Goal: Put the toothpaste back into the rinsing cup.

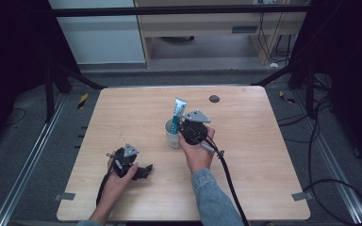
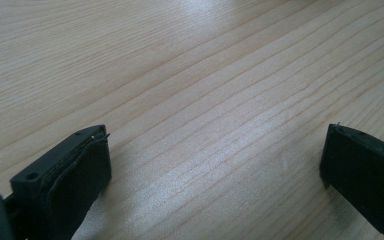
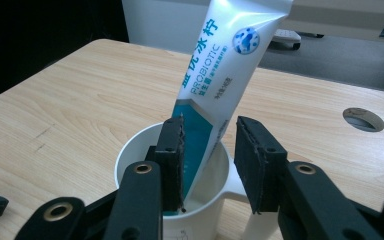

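A white cup (image 1: pixel 172 137) stands near the middle of the wooden table (image 1: pixel 245 155). A white and teal toothpaste tube (image 1: pixel 179 109) leans upright inside it. My right gripper (image 1: pixel 183 128) reaches over the cup from the near side. In the right gripper view the tube (image 3: pixel 220 65) stands between the jaws of the right gripper (image 3: pixel 210 125), over the cup (image 3: pixel 130 155). The left jaw lies close against the tube, while a gap shows at the right jaw. My left gripper (image 1: pixel 143 171) rests low at the front left, and the left gripper (image 2: pixel 215 145) is open over bare wood.
A round dark cable hole (image 1: pixel 214 99) sits at the table's far side, right of the cup, and the hole (image 3: pixel 363 119) also lies ahead of my right gripper. A black cable (image 1: pixel 228 181) trails from the right gripper toward the front edge. Dark frame posts stand beyond the far corners.
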The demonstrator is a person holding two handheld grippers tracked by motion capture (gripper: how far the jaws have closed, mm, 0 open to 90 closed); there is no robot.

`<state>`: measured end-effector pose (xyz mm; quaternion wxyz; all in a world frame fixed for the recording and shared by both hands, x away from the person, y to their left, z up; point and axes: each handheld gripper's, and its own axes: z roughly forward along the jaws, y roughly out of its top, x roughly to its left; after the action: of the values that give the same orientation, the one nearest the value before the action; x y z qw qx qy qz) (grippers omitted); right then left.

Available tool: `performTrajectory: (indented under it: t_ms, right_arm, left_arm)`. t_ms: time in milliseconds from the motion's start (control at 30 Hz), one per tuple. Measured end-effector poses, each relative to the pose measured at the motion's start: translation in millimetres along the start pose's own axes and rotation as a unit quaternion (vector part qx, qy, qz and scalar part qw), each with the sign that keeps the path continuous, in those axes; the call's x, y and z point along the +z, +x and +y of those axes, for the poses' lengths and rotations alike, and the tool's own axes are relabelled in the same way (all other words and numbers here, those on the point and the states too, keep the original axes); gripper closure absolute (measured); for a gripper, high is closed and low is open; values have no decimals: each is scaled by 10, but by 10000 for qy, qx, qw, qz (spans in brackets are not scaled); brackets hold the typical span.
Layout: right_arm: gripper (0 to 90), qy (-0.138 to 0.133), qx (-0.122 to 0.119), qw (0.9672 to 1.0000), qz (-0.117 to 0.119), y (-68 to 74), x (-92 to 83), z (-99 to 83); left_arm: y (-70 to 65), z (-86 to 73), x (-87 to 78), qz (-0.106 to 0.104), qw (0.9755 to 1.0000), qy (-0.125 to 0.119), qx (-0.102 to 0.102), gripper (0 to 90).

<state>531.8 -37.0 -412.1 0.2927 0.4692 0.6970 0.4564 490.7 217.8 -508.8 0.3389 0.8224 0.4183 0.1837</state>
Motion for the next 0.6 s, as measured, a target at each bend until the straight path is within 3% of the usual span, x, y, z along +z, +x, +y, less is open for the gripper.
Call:
performTrajectory:
  t_ms: [300, 600]
  right_arm:
    - [544, 96, -24, 10000, 2, -78, -117, 13]
    - [321, 387, -148, 9991, 86, -170, -187, 26]
  left_arm:
    - [0, 0, 0, 0, 10000, 0, 1, 0]
    - [0, 0, 0, 0, 10000, -1, 1, 0]
